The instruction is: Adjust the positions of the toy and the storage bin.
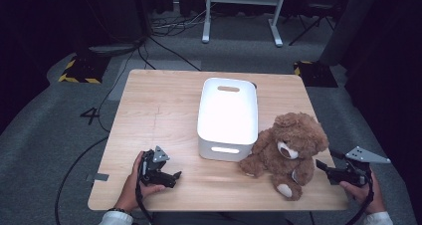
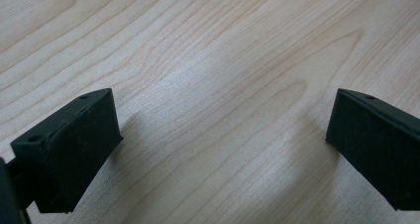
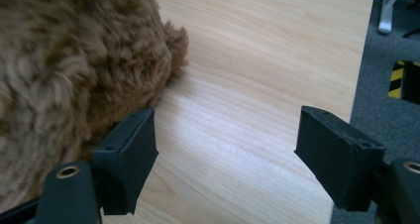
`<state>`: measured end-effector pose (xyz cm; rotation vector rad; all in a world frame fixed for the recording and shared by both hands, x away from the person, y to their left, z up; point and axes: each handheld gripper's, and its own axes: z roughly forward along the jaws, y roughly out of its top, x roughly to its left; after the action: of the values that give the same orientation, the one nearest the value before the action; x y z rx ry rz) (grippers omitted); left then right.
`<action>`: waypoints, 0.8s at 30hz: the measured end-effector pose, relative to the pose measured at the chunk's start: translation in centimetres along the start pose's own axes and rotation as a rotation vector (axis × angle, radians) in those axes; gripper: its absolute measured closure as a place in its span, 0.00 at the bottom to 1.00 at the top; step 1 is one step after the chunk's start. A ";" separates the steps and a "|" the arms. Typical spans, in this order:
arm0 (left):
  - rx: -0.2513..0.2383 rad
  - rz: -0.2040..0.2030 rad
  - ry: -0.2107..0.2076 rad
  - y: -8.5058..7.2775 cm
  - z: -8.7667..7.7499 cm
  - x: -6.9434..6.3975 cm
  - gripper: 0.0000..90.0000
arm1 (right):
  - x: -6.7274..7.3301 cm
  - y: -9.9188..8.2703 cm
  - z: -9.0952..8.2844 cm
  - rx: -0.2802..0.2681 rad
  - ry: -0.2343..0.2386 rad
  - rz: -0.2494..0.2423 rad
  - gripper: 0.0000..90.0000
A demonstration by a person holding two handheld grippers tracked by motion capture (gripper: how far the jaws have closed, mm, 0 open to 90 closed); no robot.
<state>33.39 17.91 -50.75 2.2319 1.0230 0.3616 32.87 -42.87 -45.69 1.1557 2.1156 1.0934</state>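
Observation:
A brown teddy bear (image 1: 287,152) sits upright near the table's front right, leaning beside a white plastic bin (image 1: 228,116) at the table's middle. My right gripper (image 1: 326,169) is just right of the bear, open, with nothing between its jaws. In the right gripper view the bear's fur (image 3: 74,70) lies to the left of the gripper (image 3: 225,149), close against the left jaw. My left gripper (image 1: 171,177) rests low over the front left of the table, open. In the left gripper view bare wood lies between the spread jaws of that gripper (image 2: 223,140).
The wooden table (image 1: 159,110) has bare wood to the left of the bin. Its right edge (image 3: 359,75) runs close to my right gripper, with grey carpet below. Cables, yellow-black striped blocks (image 1: 79,70) and a white desk frame (image 1: 244,11) lie on the floor beyond.

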 end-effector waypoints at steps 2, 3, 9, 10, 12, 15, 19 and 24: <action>0.003 -0.002 0.001 0.0 0.0 0.0 0.00 | 0.1 0.7 -0.5 -0.020 -0.005 -0.007 0.26; 0.000 0.000 0.000 0.0 0.0 0.0 0.00 | 0.1 0.9 -0.7 -0.031 -0.002 -0.009 0.26; 0.000 0.000 0.000 0.0 0.0 0.0 0.00 | 0.6 1.9 -1.3 -0.059 0.018 -0.023 0.26; 0.000 0.000 0.000 0.0 0.0 0.0 0.00 | 0.6 2.0 -1.4 -0.064 0.020 -0.027 0.26; 0.000 0.000 0.000 0.0 0.0 0.0 0.00 | 0.7 2.1 -1.5 -0.067 0.025 -0.025 0.26; -0.001 -0.001 0.000 0.0 0.0 0.0 0.00 | 0.9 2.5 -1.9 -0.085 0.045 -0.019 0.26; 0.000 0.000 0.000 0.0 0.0 0.0 0.00 | 1.1 2.8 -2.2 -0.102 0.069 -0.011 0.26; 0.000 0.000 0.000 0.0 0.0 0.0 0.00 | 2.4 3.6 -2.4 -0.124 0.120 -0.029 0.25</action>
<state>33.39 17.91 -50.75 2.2316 1.0228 0.3613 31.57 -40.64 -41.44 1.0216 2.1140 1.2901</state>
